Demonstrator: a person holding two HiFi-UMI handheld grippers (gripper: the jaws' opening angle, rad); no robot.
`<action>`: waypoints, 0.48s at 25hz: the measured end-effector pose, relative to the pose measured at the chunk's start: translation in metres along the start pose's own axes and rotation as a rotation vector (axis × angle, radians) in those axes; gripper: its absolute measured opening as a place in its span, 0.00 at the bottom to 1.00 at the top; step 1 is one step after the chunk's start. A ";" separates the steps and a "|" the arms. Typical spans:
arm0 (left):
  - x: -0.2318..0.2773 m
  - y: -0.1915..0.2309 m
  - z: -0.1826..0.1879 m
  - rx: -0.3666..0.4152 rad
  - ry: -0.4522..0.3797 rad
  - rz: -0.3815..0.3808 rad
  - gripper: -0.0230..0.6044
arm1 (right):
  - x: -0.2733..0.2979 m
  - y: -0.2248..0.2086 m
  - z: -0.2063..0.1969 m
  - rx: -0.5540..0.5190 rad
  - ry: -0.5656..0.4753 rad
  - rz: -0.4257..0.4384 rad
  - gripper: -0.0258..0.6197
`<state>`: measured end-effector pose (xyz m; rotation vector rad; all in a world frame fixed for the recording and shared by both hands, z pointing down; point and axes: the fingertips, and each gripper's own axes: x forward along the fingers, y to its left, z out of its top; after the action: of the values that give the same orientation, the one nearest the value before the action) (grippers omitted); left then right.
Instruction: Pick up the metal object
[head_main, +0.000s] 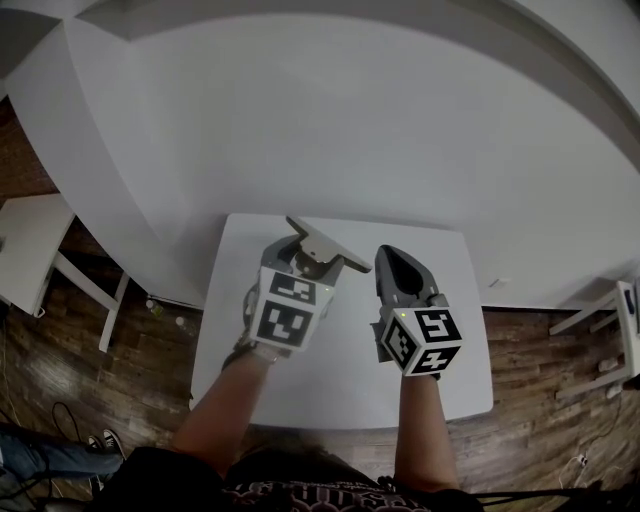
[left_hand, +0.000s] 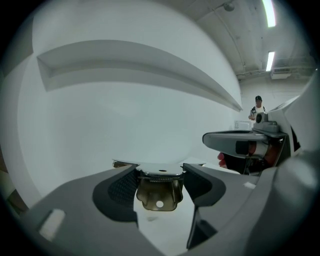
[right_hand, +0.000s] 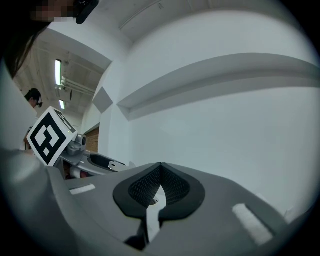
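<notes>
Left gripper (head_main: 303, 265) jaws are clamped on the metal object (left_hand: 159, 192), which is held near the middle of the table's (head_main: 340, 372) far edge, while the right gripper (head_main: 398, 268) is seen alongside, jaws pressed together and empty.

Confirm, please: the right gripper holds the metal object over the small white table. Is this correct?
No. The left gripper holds the metal object over the small white table; the left gripper view shows it clamped between its jaws. The right gripper is shut, with nothing in it.
</notes>
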<state>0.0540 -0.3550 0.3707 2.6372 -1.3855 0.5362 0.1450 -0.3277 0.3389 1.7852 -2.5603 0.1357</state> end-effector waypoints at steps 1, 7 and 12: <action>-0.001 -0.001 0.000 0.001 -0.001 -0.001 0.49 | -0.001 0.000 0.001 -0.008 -0.001 -0.003 0.05; -0.002 -0.004 0.001 0.012 -0.005 0.004 0.49 | -0.005 0.000 0.005 -0.037 -0.002 -0.012 0.05; -0.002 -0.007 0.004 0.016 -0.011 0.007 0.49 | -0.008 -0.004 0.005 -0.047 -0.001 -0.018 0.05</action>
<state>0.0600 -0.3507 0.3664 2.6531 -1.4000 0.5364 0.1517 -0.3220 0.3334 1.7923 -2.5252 0.0739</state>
